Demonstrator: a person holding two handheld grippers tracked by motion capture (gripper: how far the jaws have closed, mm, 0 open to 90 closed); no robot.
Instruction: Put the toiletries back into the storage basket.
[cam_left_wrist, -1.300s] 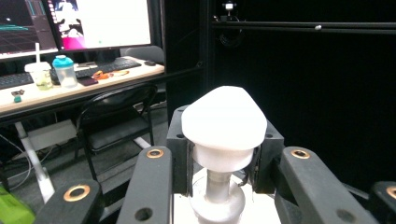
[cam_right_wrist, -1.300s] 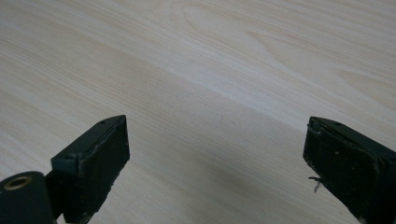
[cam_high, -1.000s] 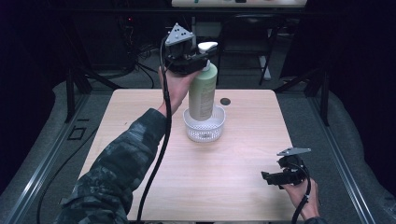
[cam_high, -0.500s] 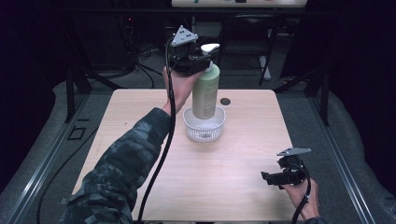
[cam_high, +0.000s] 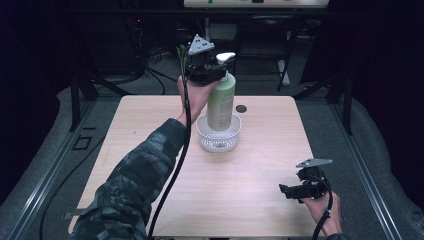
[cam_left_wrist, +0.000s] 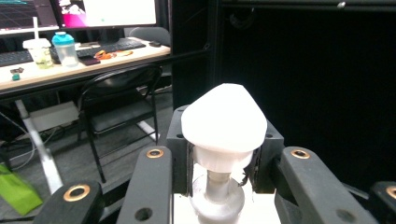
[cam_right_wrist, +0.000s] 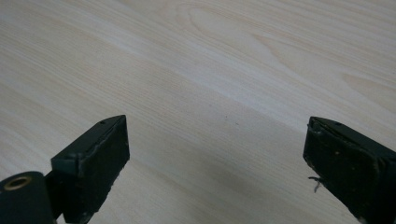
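Pump bottle going into the little white basket

Your left gripper (cam_high: 216, 67) has its jaws clamped on the neck just under the white pump head (cam_left_wrist: 224, 119), so the green bottle (cam_high: 221, 102) hangs upright with its base inside the basket (cam_high: 218, 137), mid-bench toward the far edge; nothing else in there that I can see. Right gripper (cam_high: 295, 189) idles near the near right corner, jaws wide, holding nothing.

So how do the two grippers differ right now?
The left gripper is raised and shut on the pump bottle at its neck; the right gripper sits low over the table, open and empty. Both are hand-held, with black jaws.
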